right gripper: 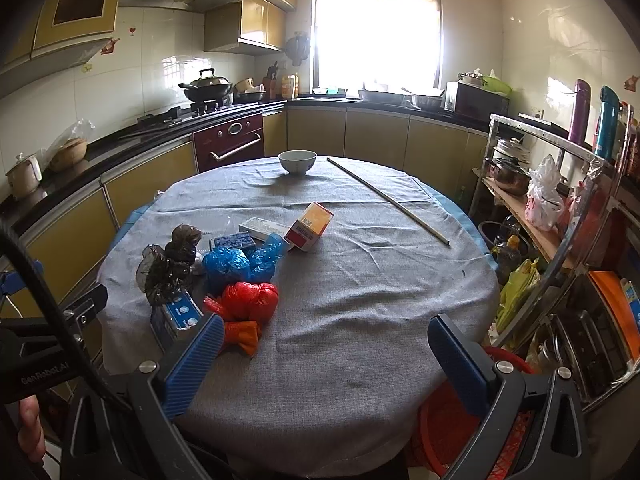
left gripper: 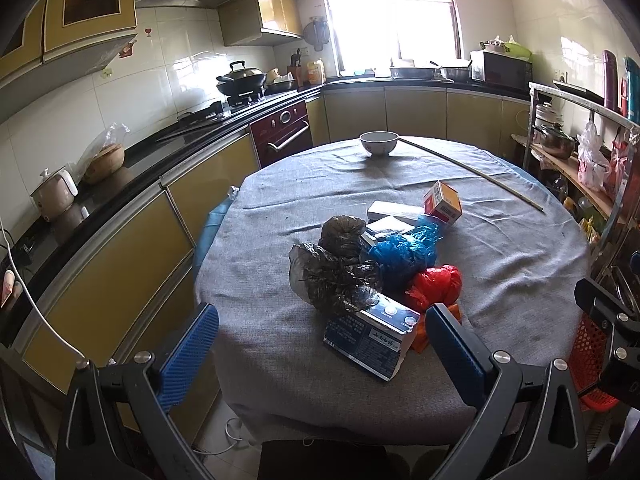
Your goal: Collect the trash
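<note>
A heap of trash lies on the grey-clothed round table (left gripper: 500,264): two dark crumpled bags (left gripper: 336,276), a blue bag (left gripper: 400,252), a red bag (left gripper: 434,286), a dark blue carton (left gripper: 368,340), a white box (left gripper: 394,210) and an orange-and-white box (left gripper: 442,202). My left gripper (left gripper: 324,354) is open, low at the table's near edge, with the carton just ahead between its fingers, untouched. My right gripper (right gripper: 328,362) is open over bare cloth, with the red bag (right gripper: 250,300), an orange wrapper (right gripper: 242,336) and the carton (right gripper: 176,316) to its front left.
A red mesh basket (right gripper: 452,412) sits below the table's near right edge. A white bowl (right gripper: 297,161) and a long thin stick (right gripper: 388,200) lie at the far side. Kitchen counters run along the left and back, and a cluttered metal shelf (right gripper: 560,208) stands to the right.
</note>
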A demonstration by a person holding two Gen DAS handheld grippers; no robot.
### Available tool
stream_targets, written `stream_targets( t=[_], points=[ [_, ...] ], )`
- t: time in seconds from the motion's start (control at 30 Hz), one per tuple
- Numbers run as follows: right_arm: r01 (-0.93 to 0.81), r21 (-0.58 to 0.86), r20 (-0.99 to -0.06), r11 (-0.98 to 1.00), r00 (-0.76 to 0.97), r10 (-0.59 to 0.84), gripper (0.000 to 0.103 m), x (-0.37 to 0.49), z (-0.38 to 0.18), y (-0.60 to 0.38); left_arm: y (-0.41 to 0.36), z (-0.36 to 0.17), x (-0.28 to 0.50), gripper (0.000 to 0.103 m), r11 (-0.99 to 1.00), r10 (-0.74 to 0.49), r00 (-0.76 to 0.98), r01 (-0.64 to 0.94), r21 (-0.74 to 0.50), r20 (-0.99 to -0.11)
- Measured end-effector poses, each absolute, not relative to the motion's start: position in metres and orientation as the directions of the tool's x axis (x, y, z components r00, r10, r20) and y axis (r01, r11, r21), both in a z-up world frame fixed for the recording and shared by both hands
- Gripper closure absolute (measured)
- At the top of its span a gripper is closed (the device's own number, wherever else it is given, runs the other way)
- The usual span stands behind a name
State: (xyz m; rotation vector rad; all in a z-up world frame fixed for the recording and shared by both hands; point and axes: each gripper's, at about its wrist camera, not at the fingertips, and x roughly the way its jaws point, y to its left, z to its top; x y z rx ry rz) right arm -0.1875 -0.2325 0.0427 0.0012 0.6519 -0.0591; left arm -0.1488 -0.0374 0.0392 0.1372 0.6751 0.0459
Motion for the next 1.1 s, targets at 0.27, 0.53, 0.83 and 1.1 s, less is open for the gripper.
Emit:
stream_targets(
  t=[0.27, 0.53, 0.83, 1.1],
  points=[
    [0.053, -0.016, -0.61, 0.998, 0.791, -0.052, 0.0, -0.187, 0.0409, -0.2309, -0.0362, 0.0365, -0.1484, 0.0, 0.99, 0.093, 0.778, -0.005, 0.143, -0.622],
    [0.052, -0.015, -0.614, 0.999, 0.787, -0.05, 0.0, -0.1867, 0.0388, -0.23, -0.0363, 0.0353, -0.1482, 0.0, 0.99, 0.097, 0.774, -0.008, 0.144, -0.625],
    [0.054, -0.012, -0.619, 0.998, 0.784, -0.05, 0.0, -0.1865, 0.0377, -0.2315, -0.0374, 0.034, -0.1483, 0.0, 0.989, 0.097, 0.772, -0.007, 0.145, -0.628],
    [0.053, -0.014, -0.62, 0.998, 0.783, -0.05, 0.0, -0.1864, 0.0361, -0.2305, -0.0371, 0.0312, -0.1489, 0.0, 0.99, 0.098, 0.771, -0.009, 0.143, -0.63]
  ],
)
